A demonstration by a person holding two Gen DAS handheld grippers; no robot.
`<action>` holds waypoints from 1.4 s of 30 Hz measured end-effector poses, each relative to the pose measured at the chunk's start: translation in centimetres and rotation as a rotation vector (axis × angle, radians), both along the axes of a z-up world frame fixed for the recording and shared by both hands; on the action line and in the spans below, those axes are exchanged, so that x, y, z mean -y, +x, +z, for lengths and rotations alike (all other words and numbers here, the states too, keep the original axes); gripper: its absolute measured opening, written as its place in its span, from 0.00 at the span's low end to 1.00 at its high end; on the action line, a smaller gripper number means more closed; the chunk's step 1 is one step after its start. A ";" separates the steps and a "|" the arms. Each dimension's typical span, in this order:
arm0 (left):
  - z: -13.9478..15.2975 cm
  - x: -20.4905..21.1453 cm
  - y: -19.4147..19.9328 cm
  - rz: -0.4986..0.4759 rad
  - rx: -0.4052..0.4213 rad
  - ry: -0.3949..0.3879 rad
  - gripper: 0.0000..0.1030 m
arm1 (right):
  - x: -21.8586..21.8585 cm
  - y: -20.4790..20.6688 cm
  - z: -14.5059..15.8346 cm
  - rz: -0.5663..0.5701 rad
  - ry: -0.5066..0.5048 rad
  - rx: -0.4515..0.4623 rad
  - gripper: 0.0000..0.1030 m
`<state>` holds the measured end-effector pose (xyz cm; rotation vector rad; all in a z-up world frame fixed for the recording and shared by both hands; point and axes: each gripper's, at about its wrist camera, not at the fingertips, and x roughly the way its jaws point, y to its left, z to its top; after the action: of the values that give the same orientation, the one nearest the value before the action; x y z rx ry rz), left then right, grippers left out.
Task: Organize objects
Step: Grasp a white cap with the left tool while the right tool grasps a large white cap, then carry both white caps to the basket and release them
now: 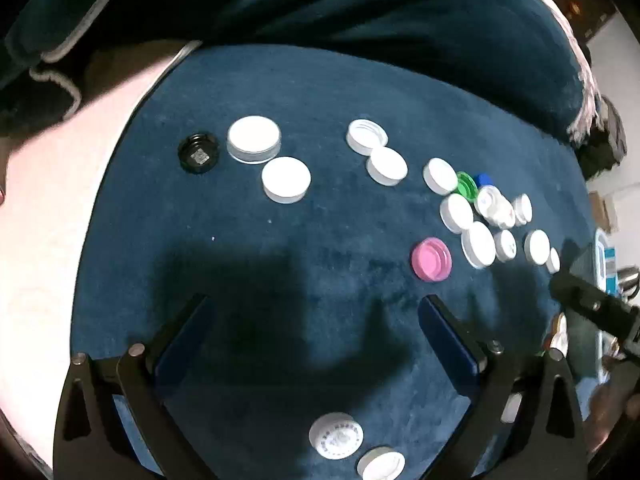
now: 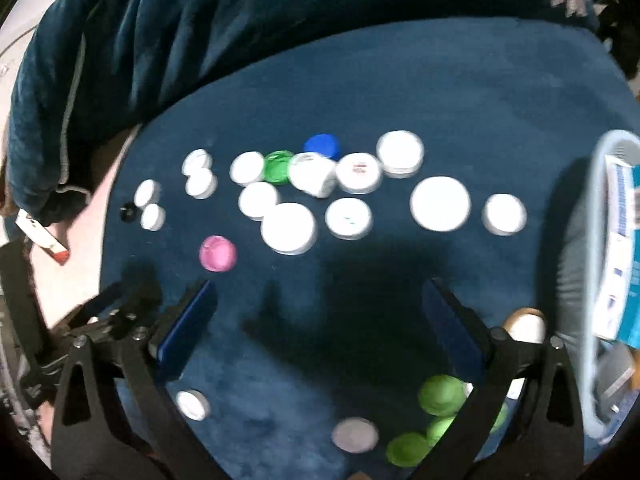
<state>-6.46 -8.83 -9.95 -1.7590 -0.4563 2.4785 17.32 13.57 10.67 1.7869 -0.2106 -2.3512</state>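
Observation:
Many bottle caps lie on a dark blue cloth (image 1: 320, 92). Most are white (image 1: 286, 179); there is a black cap (image 1: 199, 153), a pink cap (image 1: 431, 259), a green cap (image 1: 466, 184) and a blue cap (image 1: 483, 179). My left gripper (image 1: 316, 308) is open and empty above the cloth; two white caps (image 1: 336, 435) lie below its jaws. My right gripper (image 2: 320, 296) is open and empty; the pink cap (image 2: 218, 253) lies just beyond its left finger. Light green caps (image 2: 440, 394) and a pale cap (image 2: 355, 434) lie near its base.
A pale blue basket (image 2: 588, 280) holding a blue-and-white box (image 2: 620, 248) stands at the right. A folded dark blanket (image 1: 360, 8) rises behind the cloth. A white surface (image 1: 48, 200) borders the cloth on the left. The right gripper shows at the left view's right edge (image 1: 592, 304).

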 end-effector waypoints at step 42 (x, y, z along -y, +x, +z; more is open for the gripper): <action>-2.4 -0.3 -6.1 0.035 -0.096 -0.001 0.30 | 0.5 0.8 -1.3 0.089 0.017 0.029 0.38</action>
<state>-12.57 -8.51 -12.36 -1.6372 -0.4824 2.5738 18.10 13.09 9.34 1.7999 -0.1127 -2.2739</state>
